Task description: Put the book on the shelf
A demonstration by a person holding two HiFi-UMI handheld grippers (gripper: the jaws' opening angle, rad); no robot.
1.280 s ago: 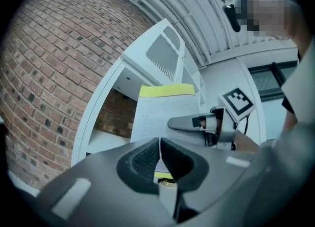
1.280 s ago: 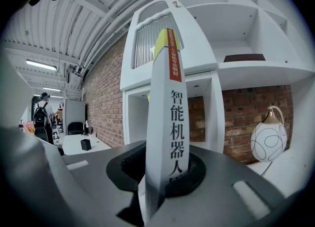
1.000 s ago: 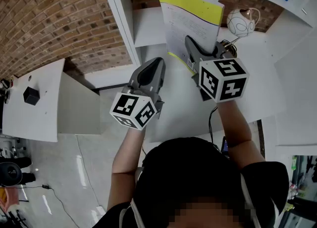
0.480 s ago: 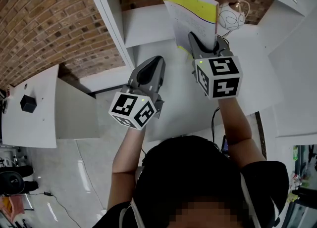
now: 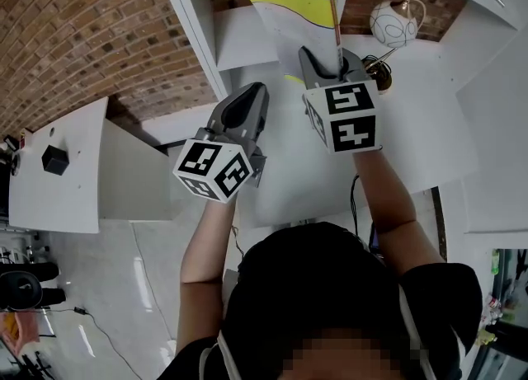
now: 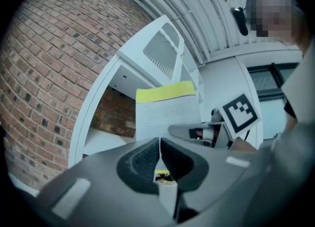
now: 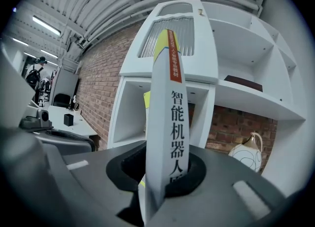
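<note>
Right gripper view: the right gripper (image 7: 166, 171) clamps the book (image 7: 170, 117) upright by its spine between its jaws, in front of the white shelf (image 7: 132, 113). The jaws of the left gripper (image 6: 160, 153) are together, empty.

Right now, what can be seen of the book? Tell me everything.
The book is a thin, closed paperback by its look: white cover with a yellow band along the top, white spine with black Chinese characters and an orange patch near its top. It stands upright, spine toward the right gripper, whose fingers clamp its lower part. It is held before the open compartment of the white shelf; the left gripper is apart from it.
</note>
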